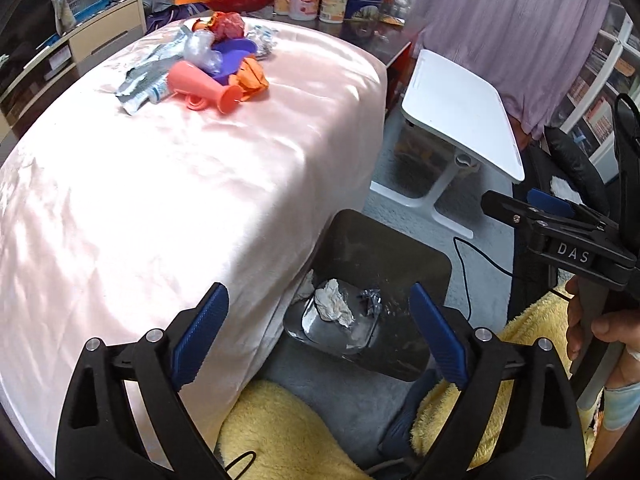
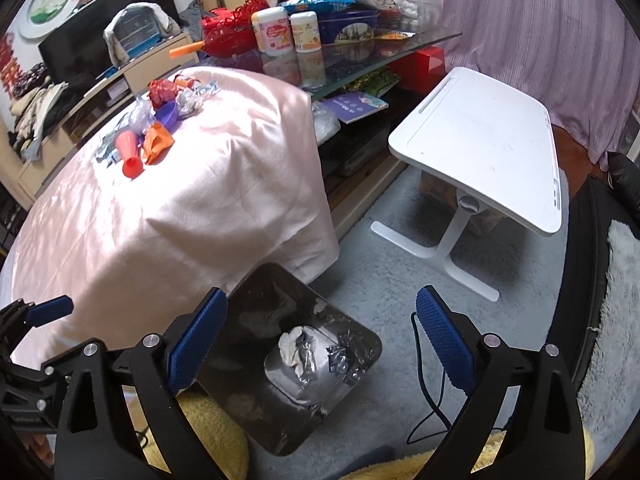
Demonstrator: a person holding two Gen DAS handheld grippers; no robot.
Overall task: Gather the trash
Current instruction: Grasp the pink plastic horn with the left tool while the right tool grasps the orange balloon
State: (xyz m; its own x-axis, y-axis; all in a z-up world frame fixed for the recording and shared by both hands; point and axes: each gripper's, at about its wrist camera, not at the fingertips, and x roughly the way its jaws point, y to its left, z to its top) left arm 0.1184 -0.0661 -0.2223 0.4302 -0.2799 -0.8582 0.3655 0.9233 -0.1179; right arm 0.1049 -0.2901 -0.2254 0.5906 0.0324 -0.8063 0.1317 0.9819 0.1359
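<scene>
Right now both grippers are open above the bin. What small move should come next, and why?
Probably swing the left gripper back up toward the trash pile on the pink cloth. Both it and the right gripper stand open and empty, a white wad and foil already lie in the bin, and the pile is still uncollected.

"DAS" in white on black right gripper (image 1: 520, 210) body.
</scene>
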